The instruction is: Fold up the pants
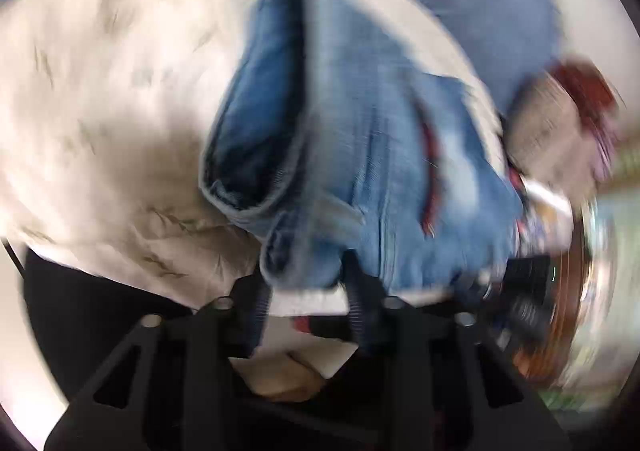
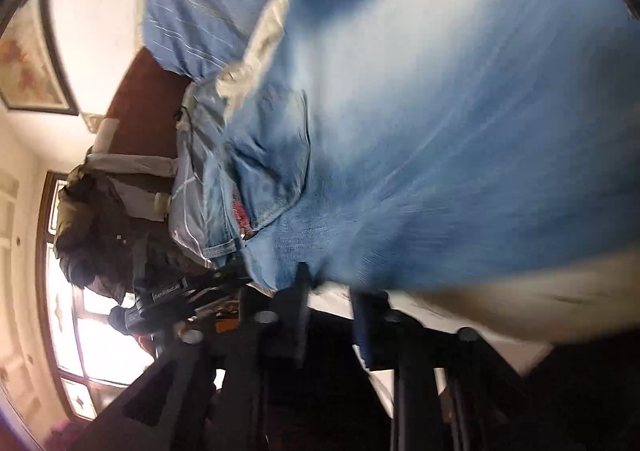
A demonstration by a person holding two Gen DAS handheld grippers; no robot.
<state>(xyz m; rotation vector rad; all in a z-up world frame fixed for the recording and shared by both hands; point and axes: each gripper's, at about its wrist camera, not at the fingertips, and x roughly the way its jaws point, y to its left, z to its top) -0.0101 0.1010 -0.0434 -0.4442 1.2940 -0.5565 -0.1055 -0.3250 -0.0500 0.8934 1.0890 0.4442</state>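
White lettering "GenRobot" stands on the other black tool [image 2: 160, 301]; nothing else legible.

This is a bedroom in a home. A bed [image 2: 192, 3] with a blue striped sheet and a cream blanket [image 1: 100, 91] fills most of both views, and its dark red-brown headboard [image 2: 148, 111] stands against a pale wall. On that wall beside the bed hangs a framed picture [image 2: 32, 63], and farther along from the headboard a wood-framed window [image 2: 80, 331] lets in bright daylight, with a heap of dark clothes [image 2: 92, 219] between window and bed.
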